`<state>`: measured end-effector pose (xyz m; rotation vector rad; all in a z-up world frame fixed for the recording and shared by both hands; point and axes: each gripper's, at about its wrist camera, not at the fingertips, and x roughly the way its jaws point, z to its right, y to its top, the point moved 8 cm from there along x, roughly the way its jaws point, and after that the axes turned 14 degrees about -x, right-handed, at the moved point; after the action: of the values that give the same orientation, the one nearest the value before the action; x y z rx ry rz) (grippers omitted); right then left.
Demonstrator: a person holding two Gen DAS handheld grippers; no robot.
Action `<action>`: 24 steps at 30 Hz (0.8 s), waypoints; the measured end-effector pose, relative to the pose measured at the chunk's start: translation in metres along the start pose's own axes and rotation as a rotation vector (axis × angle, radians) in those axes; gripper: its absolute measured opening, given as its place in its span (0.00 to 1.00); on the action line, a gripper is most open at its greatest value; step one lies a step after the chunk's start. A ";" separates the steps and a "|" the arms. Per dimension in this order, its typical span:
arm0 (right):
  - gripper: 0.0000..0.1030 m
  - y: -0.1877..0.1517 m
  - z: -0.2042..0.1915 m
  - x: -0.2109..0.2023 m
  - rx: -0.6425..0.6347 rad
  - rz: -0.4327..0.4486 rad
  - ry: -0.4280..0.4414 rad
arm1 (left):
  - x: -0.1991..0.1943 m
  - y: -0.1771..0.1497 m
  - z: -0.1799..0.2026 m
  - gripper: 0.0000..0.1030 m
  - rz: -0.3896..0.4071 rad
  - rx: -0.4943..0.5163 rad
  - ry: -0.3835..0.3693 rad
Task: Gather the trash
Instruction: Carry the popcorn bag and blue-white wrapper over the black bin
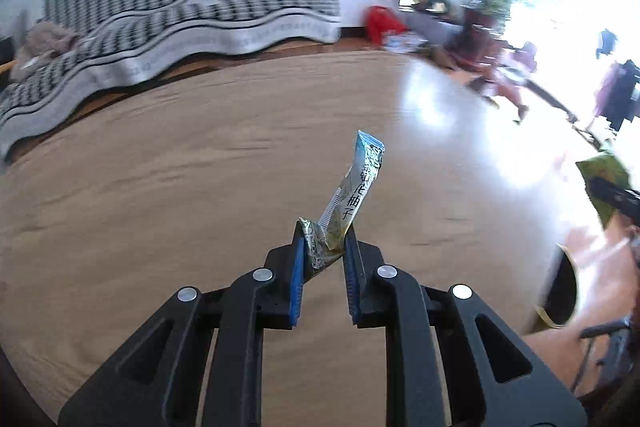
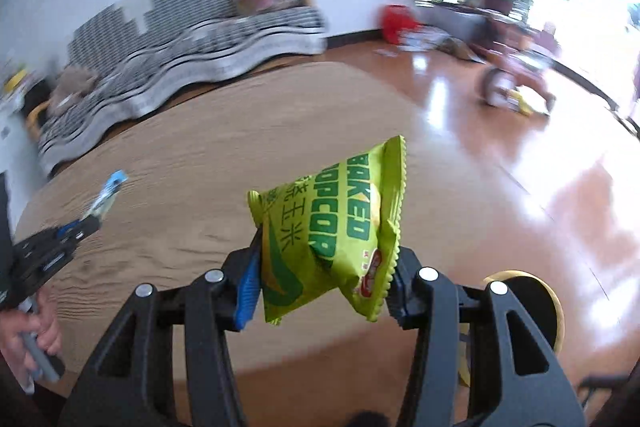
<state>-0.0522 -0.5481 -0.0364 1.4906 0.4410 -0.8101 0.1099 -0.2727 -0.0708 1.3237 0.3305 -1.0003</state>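
Left gripper [image 1: 323, 241] is clamped on a slim silver-blue stick wrapper [image 1: 352, 195]: crumpled lower end pinched between the blue pads [image 1: 297, 267], the rest standing up and leaning right, past the tips. It hangs above the round wooden table [image 1: 160, 167], not touching it.

Right gripper [image 2: 326, 267] is clamped on a green "BAKED POPCORN" bag [image 2: 336, 227]. Bag sits between the fingers, body bulging up and forward, serrated edge against the right finger. Also held off the table.

View differences:
- Left wrist view: popcorn bag shows only as a green sliver at the far right edge [image 1: 604, 183], so the grip on it can't be read there. A dark bin with a yellowish rim [image 1: 560, 291] sits low right, off the table edge.
- Right wrist view: the left gripper and the stick wrapper show at the left edge [image 2: 106, 195], blurred, plus the hand [image 2: 32, 331] on its handle. The bin is just behind the right finger, lower right.
- Both: striped sofa [image 1: 168, 11] beyond the table, glossy floor to the right, motion blur.
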 end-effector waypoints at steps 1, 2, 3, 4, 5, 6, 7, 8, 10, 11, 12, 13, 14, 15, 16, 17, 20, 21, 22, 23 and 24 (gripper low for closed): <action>0.49 -0.009 0.021 -0.005 0.022 -0.005 -0.032 | 0.002 -0.008 0.027 0.16 -0.007 0.017 -0.028; 0.49 -0.021 0.047 -0.012 0.050 -0.013 -0.065 | 0.003 -0.014 0.045 0.16 -0.015 0.031 -0.048; 0.49 -0.033 0.069 -0.017 0.077 -0.020 -0.088 | 0.007 -0.024 0.075 0.16 -0.030 0.051 -0.082; 0.49 -0.043 0.089 -0.022 0.102 -0.026 -0.112 | 0.010 -0.033 0.100 0.16 -0.047 0.064 -0.113; 0.49 -0.057 0.117 -0.028 0.139 -0.036 -0.144 | 0.012 -0.039 0.119 0.16 -0.061 0.072 -0.137; 0.49 -0.066 0.129 -0.031 0.157 -0.045 -0.160 | 0.017 -0.050 0.148 0.16 -0.084 0.088 -0.173; 0.49 -0.077 0.146 -0.034 0.177 -0.060 -0.179 | 0.020 -0.059 0.169 0.16 -0.099 0.101 -0.196; 0.49 -0.089 0.166 -0.038 0.207 -0.074 -0.199 | 0.025 -0.072 0.198 0.16 -0.119 0.126 -0.226; 0.49 -0.110 0.195 -0.040 0.257 -0.102 -0.210 | 0.033 -0.091 0.236 0.16 -0.152 0.163 -0.262; 0.49 -0.124 0.211 -0.039 0.300 -0.125 -0.211 | 0.039 -0.106 0.261 0.16 -0.173 0.186 -0.282; 0.49 -0.135 0.222 -0.037 0.332 -0.144 -0.219 | 0.044 -0.113 0.273 0.16 -0.189 0.199 -0.294; 0.49 -0.145 0.233 -0.036 0.358 -0.164 -0.224 | 0.052 -0.128 0.292 0.16 -0.217 0.211 -0.308; 0.49 -0.155 0.243 -0.033 0.379 -0.184 -0.226 | 0.059 -0.140 0.307 0.16 -0.244 0.216 -0.318; 0.49 -0.165 0.253 -0.029 0.395 -0.204 -0.236 | 0.065 -0.151 0.318 0.16 -0.268 0.220 -0.324; 0.49 -0.173 0.261 -0.026 0.405 -0.222 -0.245 | 0.071 -0.161 0.328 0.16 -0.288 0.225 -0.326; 0.49 -0.179 0.265 -0.022 0.416 -0.240 -0.249 | 0.077 -0.171 0.337 0.16 -0.306 0.235 -0.327; 0.49 -0.202 0.283 -0.009 0.493 -0.298 -0.249 | 0.097 -0.200 0.360 0.16 -0.351 0.277 -0.316; 0.49 -0.207 0.284 -0.006 0.513 -0.311 -0.244 | 0.105 -0.201 0.362 0.16 -0.365 0.278 -0.317; 0.49 -0.210 0.286 -0.003 0.525 -0.321 -0.243 | 0.111 -0.204 0.365 0.16 -0.381 0.278 -0.319; 0.49 -0.214 0.290 -0.002 0.532 -0.332 -0.247 | 0.117 -0.210 0.368 0.16 -0.395 0.277 -0.317; 0.49 -0.218 0.294 -0.003 0.534 -0.339 -0.249 | 0.120 -0.210 0.369 0.16 -0.402 0.277 -0.316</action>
<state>-0.2721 -0.8103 -0.1655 1.7940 0.3032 -1.4480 -0.1008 -0.6406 -0.1925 1.3444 0.2240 -1.6190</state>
